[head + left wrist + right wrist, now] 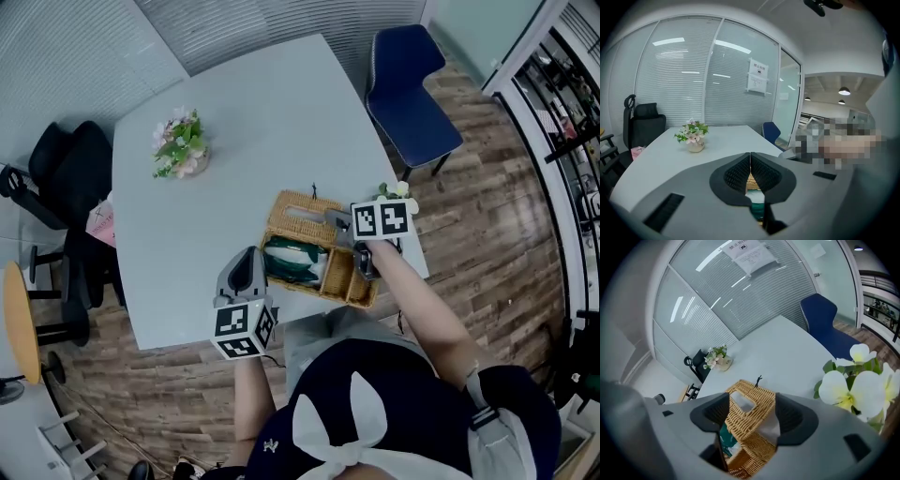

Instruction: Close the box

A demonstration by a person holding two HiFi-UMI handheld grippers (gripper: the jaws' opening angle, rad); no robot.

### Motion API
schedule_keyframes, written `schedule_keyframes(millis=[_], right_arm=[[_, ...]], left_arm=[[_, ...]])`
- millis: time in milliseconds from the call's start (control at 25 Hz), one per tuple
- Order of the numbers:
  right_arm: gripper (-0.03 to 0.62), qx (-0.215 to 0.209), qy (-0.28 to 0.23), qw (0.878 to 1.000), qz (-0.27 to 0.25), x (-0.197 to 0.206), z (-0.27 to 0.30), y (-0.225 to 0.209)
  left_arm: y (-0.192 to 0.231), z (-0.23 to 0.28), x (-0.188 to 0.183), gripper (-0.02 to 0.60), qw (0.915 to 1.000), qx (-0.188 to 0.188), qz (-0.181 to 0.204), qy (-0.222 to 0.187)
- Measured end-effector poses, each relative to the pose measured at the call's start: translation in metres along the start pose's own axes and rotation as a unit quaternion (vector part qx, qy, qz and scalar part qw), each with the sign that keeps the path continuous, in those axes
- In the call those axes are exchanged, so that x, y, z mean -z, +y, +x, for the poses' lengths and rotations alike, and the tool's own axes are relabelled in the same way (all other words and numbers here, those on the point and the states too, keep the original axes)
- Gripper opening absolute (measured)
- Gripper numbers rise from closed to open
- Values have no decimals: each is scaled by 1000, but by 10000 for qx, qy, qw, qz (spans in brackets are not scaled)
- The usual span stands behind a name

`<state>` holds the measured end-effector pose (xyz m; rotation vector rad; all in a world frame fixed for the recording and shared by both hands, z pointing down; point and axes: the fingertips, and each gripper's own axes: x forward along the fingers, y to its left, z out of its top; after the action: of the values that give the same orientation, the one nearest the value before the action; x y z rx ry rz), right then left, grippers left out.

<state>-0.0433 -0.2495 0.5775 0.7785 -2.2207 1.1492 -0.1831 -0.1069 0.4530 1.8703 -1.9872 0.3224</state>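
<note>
The right claw (751,414) is open around the lifted lid (759,399) of the box (352,281), the left claw (750,161) clenched empty; next the lid likely needs pushing down.

Pale table (272,112), 3 things directly on it: wicker box (298,217) near front edge, lid raised; flower pot (180,145) far left; white flowers (394,191) at right edge.
</note>
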Motion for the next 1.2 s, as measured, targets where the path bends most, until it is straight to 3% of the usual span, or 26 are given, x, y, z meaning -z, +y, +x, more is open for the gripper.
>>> schedule_keyframes(millis=[320, 840, 1200], right_arm=[[301, 3, 443, 9971, 614, 9, 29, -16], [299, -179, 829, 9786, 1873, 22, 57, -34], [300, -44, 1077, 9702, 2172, 33, 63, -43]], left_arm=[[7, 3, 1, 23, 10000, -4, -94, -13], [8, 31, -12, 23, 9978, 640, 66, 158], [9, 49, -13, 23, 9955, 911, 73, 267]])
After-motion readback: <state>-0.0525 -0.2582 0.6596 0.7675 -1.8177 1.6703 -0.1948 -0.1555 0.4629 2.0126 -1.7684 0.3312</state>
